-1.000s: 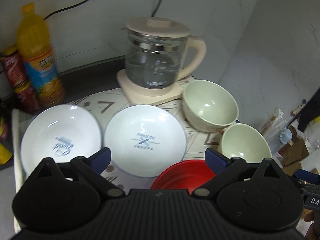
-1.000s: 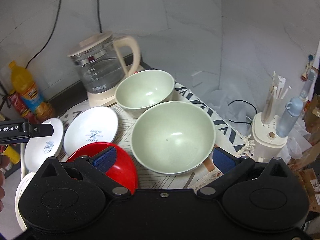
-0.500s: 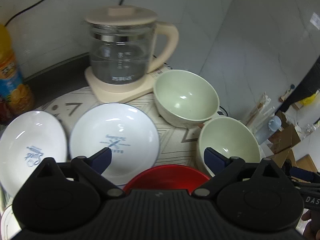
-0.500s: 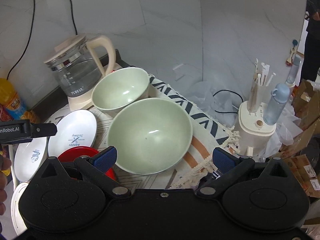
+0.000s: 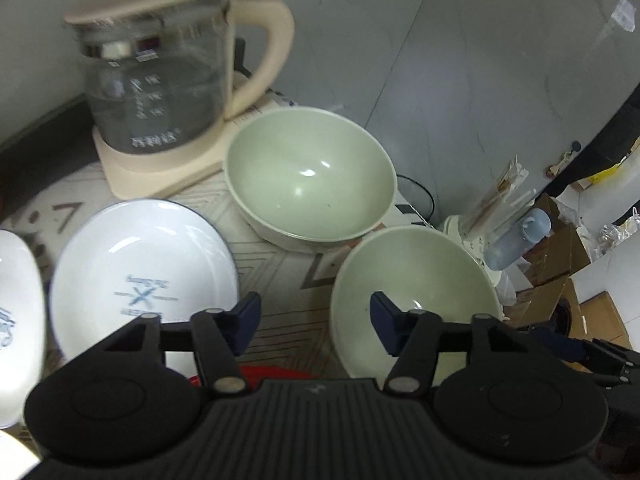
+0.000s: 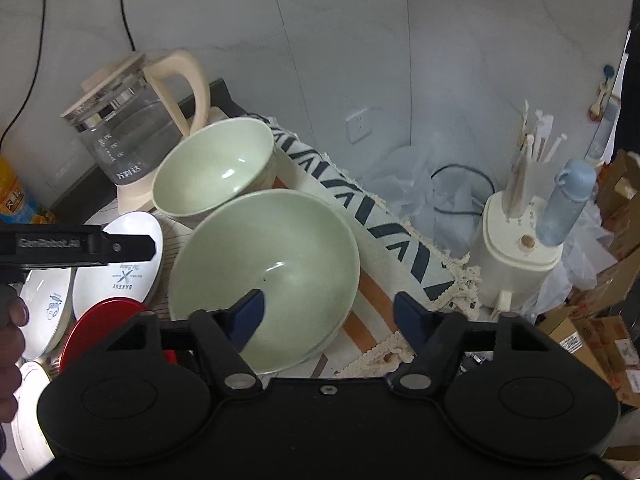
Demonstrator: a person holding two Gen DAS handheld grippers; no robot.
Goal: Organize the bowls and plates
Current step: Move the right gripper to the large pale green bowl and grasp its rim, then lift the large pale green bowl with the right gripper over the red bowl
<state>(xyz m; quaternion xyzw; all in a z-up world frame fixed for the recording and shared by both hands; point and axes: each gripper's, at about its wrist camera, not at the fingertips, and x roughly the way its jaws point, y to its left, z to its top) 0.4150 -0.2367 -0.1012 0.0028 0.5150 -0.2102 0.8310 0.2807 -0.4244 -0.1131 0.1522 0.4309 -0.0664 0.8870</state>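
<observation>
Two pale green bowls stand on the patterned mat: a far one [image 5: 310, 178] [image 6: 212, 168] by the kettle and a near one [image 5: 412, 280] [image 6: 272, 268] at the mat's right edge. A white plate with a blue logo [image 5: 140, 276] [image 6: 124, 264] lies to their left, a second white plate [image 5: 16, 308] [image 6: 44, 312] further left, and a red bowl [image 5: 272, 372] [image 6: 100, 328] in front. My left gripper [image 5: 315, 322] is open and empty between the plate and the near bowl. My right gripper [image 6: 328, 316] is open and empty, its left fingertip over the near bowl's rim.
A glass kettle [image 5: 160, 76] [image 6: 124, 128] on a beige base stands at the back. A white holder with sticks [image 6: 520, 240] and a blue bottle [image 6: 568, 200] stand off the table's right edge, with cardboard boxes [image 6: 592, 340] below. An orange bottle [image 6: 12, 196] stands far left.
Both grippers have swung right and closer to the green bowls. The jaws of both have narrowed but stay open. The red bowl has slipped mostly under the left gripper's body.
</observation>
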